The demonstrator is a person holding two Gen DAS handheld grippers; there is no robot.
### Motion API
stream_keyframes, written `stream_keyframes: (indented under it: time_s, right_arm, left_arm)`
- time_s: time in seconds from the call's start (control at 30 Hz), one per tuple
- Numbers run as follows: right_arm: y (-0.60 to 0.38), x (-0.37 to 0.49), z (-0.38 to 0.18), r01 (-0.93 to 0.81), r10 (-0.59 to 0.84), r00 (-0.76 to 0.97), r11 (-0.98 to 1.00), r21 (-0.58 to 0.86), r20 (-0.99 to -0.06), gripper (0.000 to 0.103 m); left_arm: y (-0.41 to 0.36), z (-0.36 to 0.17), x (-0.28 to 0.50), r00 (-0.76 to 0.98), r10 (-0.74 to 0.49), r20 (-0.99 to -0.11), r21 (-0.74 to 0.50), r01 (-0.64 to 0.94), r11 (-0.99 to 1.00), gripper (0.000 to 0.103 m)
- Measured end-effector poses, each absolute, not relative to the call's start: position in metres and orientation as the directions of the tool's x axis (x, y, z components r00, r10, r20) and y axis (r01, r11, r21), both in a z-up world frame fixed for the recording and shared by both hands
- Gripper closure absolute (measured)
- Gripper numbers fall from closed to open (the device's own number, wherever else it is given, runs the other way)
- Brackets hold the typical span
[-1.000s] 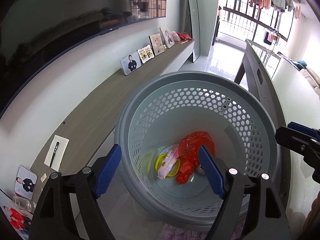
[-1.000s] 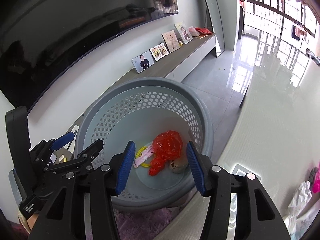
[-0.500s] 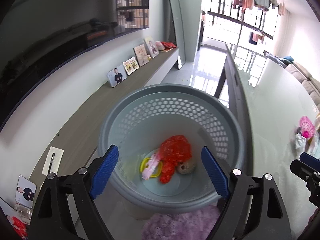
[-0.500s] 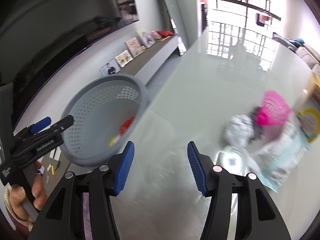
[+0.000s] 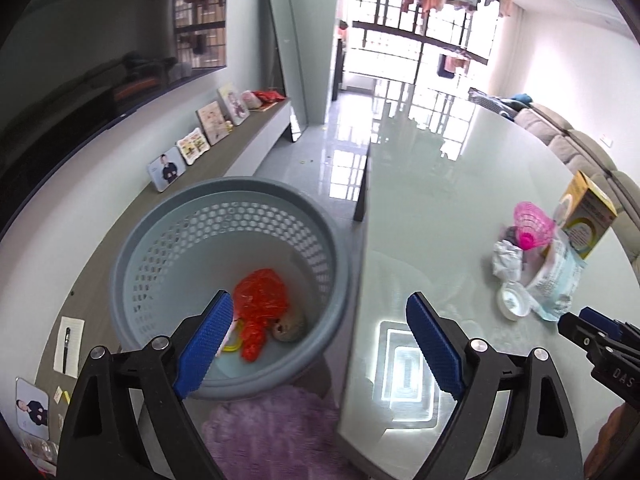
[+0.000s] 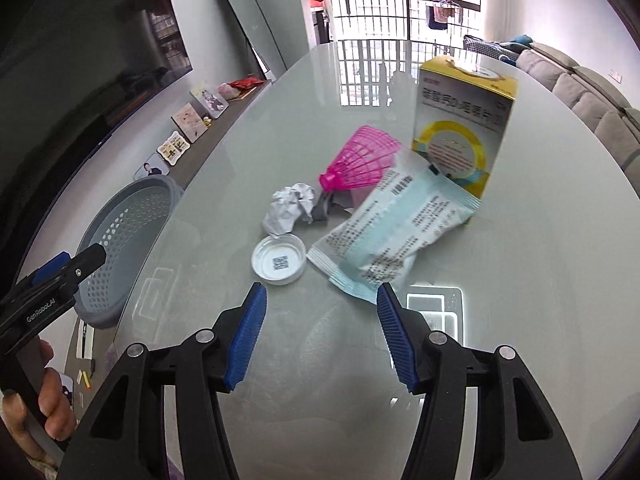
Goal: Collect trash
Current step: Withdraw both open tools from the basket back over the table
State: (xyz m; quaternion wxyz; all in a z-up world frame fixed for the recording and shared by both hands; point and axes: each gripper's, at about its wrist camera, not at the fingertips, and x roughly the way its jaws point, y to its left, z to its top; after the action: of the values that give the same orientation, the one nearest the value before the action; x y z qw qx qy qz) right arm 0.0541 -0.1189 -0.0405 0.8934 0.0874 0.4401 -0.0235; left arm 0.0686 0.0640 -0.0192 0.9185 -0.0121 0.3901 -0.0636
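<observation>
A grey perforated basket (image 5: 168, 240) stands beside the glass table (image 5: 432, 208) and holds a red plastic bag (image 5: 262, 292) and other scraps. My left gripper (image 5: 316, 344) is open and empty over the table's left edge by the basket. My right gripper (image 6: 318, 332) is open and empty above the table, just short of the trash: a white lid (image 6: 279, 264), a crumpled paper ball (image 6: 290, 208), a pale blue packet (image 6: 394, 232), a pink shuttlecock (image 6: 362, 162) and a yellow box (image 6: 464, 120). The basket also shows in the right wrist view (image 6: 128, 224).
A low wooden shelf (image 5: 224, 156) with several photo frames runs along the left wall under a dark TV. A purple rug (image 5: 272, 432) lies on the floor by the basket. A mirror leans at the far wall; a sofa (image 6: 592, 88) is at the right.
Both grippers have swung right, away from the basket. The right gripper went from over the basket to over the table trash. Both stay open.
</observation>
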Motion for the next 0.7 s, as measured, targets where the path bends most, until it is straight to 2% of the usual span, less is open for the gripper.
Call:
stream_keyframes:
  time_s: [0.37,0.7]
  right_arm:
    - [-0.151,0.038,-0.040,0.186,0.023,0.626,0.967,0.177,-0.780,0.048]
    - [-0.153,0.048,-0.039,0.190,0.038,0.633,0.961,0.203,-0.773,0.046]
  left_arm:
    - [0.018,-0.010,0.062,0.682,-0.167,-0.712,-0.050,0.188,0.981,0.016]
    - [0.008,-0.008,0.054,0.680,-0.160,-0.715,-0.043,0.185,0.982,0.016]
